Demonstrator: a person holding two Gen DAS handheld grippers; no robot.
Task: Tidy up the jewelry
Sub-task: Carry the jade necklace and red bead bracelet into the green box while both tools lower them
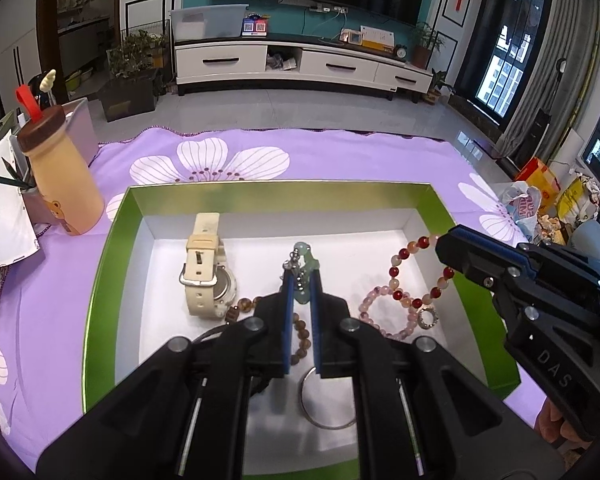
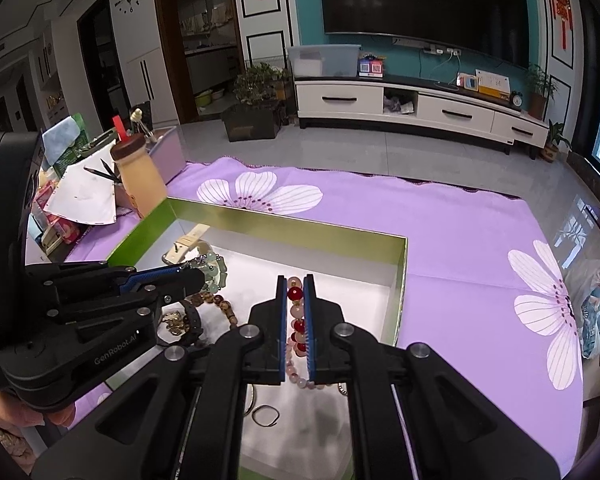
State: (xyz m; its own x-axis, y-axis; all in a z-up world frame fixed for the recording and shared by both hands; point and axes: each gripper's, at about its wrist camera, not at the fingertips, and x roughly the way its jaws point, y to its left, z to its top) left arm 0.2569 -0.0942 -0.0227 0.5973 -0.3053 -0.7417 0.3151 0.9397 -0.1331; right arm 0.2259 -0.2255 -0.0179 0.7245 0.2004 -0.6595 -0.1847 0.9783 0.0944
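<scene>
Green box: green outside, white inside, the box lies open on the tabletop, on a purple cloth with white flowers.
Left hand-held gripper: my left hand-held gripper is almost fully closed; a pale green pendant with a small chain sits between the blue pads, above the middle of the box.
Right hand-held gripper: my right hand-held gripper is also almost fully closed; it pinches a red and pink bead string, which hangs down to the white floor at the right side of the box.
Watch: a cream watch lies flat in the left part of the box, apart from both grippers.
Other jewelry: a pink bead bracelet lies under the hanging string, a small sparkling ring just beside it; brown beads and a metal bangle lie near my left gripper.
Beside the box: a cream bottle with a brown lid stands upright on the left, near pencils.
</scene>
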